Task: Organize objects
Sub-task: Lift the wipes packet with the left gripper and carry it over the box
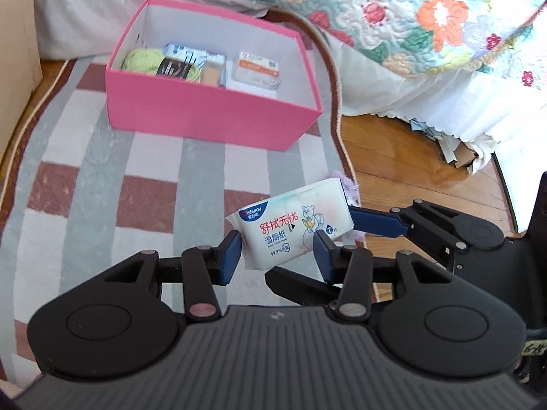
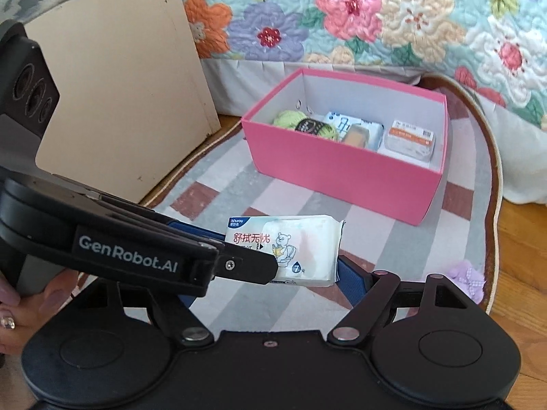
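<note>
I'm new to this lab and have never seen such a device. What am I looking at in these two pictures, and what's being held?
A person holds hand-operated tongs in each hand; each carries a camera looking along its fingers. In the left-hand picture, the left tongs are shut on a pack of wet wipes. The right-hand picture shows the same pack between the right tongs, whose grip I cannot tell. On the checked rug stands an open pink box with small packets and green yarn inside.
</note>
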Available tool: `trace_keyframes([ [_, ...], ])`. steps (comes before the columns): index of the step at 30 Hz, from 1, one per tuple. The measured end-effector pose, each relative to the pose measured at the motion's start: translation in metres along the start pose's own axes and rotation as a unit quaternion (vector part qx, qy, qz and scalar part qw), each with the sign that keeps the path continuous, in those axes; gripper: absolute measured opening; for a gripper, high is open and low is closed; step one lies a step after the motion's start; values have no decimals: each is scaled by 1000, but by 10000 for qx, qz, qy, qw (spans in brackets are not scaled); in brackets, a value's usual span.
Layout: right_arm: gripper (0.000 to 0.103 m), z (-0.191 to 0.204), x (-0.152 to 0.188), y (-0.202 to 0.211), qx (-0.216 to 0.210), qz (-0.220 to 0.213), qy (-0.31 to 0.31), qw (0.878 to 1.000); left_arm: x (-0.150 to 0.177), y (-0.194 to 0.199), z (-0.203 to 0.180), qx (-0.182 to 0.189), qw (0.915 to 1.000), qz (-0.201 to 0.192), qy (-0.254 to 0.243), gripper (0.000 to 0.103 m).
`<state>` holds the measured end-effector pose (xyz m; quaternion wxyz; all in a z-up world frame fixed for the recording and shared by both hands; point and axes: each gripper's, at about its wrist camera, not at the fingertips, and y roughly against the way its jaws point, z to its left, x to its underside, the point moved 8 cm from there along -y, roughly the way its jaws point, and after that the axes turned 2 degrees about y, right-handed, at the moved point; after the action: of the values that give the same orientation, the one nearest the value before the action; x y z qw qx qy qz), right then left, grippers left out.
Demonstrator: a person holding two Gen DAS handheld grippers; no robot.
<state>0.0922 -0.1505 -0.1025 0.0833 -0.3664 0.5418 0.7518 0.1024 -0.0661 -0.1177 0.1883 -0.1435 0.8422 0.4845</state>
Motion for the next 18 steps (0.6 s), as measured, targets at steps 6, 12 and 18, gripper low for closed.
trace_keyframes([
  [6, 83, 0, -24, 20, 164, -48, 242, 9996, -22, 24, -16, 38, 9998, 4, -181, 44],
  [12, 83, -2, -53, 41, 186, -183, 263, 9993, -50, 45, -32, 38, 9991, -109, -406, 44],
  [18, 83, -7, -80, 52, 228, -378, 294, 9986, -78, 58, -41, 104, 9987, -160, -465, 44],
])
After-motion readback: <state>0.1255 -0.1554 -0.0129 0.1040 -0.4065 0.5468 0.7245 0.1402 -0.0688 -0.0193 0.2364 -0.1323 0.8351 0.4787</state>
